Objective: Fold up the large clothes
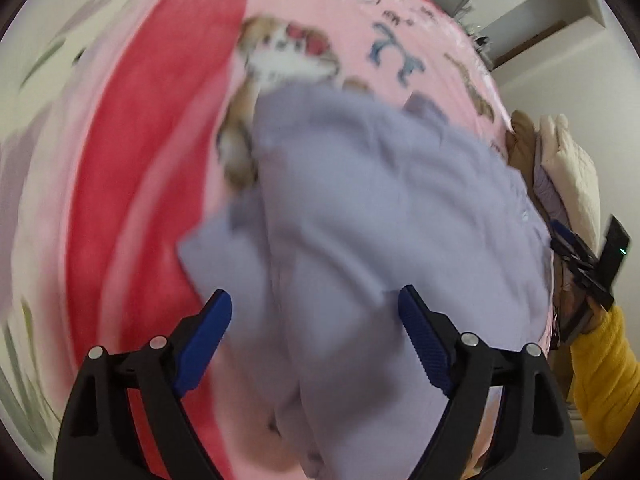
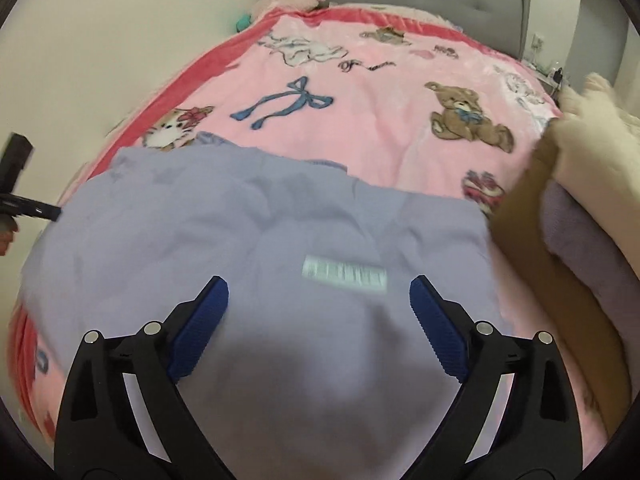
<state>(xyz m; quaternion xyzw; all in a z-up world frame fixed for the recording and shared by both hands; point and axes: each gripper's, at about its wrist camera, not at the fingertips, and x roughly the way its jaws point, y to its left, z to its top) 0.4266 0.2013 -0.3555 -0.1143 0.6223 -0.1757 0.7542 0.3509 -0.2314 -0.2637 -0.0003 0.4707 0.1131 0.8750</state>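
The crumpled lavender knit garment (image 2: 256,248) is lying on the pink cartoon-print fleece blanket (image 2: 380,120), beside the stacked folded clothes (image 2: 576,208), while the left gripper (image 1: 316,316) and right gripper (image 2: 318,304) are hovering over it with jaws spread and empty, apparently positioning for a fold.

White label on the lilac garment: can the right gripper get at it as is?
Probably yes. The right gripper hangs open just short of the label, which lies exposed on the garment.

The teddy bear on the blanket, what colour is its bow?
Blue bow, clearest in the right wrist view.
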